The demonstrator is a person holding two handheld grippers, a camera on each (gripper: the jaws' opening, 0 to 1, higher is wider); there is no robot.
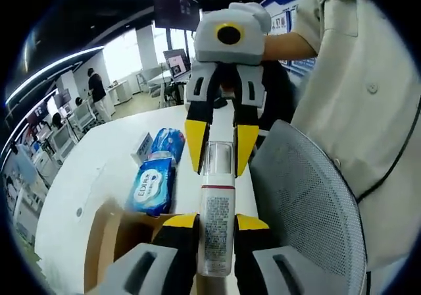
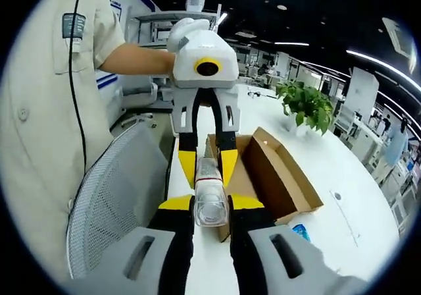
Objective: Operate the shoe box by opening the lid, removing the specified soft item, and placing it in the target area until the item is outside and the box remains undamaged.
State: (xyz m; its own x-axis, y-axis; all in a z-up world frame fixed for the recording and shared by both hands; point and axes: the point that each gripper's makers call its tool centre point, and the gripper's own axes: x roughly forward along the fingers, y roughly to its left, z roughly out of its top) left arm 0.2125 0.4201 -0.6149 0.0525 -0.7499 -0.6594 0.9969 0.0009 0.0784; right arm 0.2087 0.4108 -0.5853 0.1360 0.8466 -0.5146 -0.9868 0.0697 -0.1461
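Both grippers, left gripper (image 1: 216, 226) and right gripper (image 2: 210, 209), clamp one clear bottle (image 1: 217, 209) above the open box (image 2: 263, 170); unequal pulling could drop it.

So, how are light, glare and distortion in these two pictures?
Left gripper view: bright windows wash out the far left; fisheye bends the white table. Right gripper view: ceiling strip lights glare against a dark ceiling; a small bright spot sits on the cardboard box; edges curve.

A white table (image 1: 99, 170) bears an open cardboard box (image 2: 276, 176) and blue wipe packs (image 1: 152, 184).
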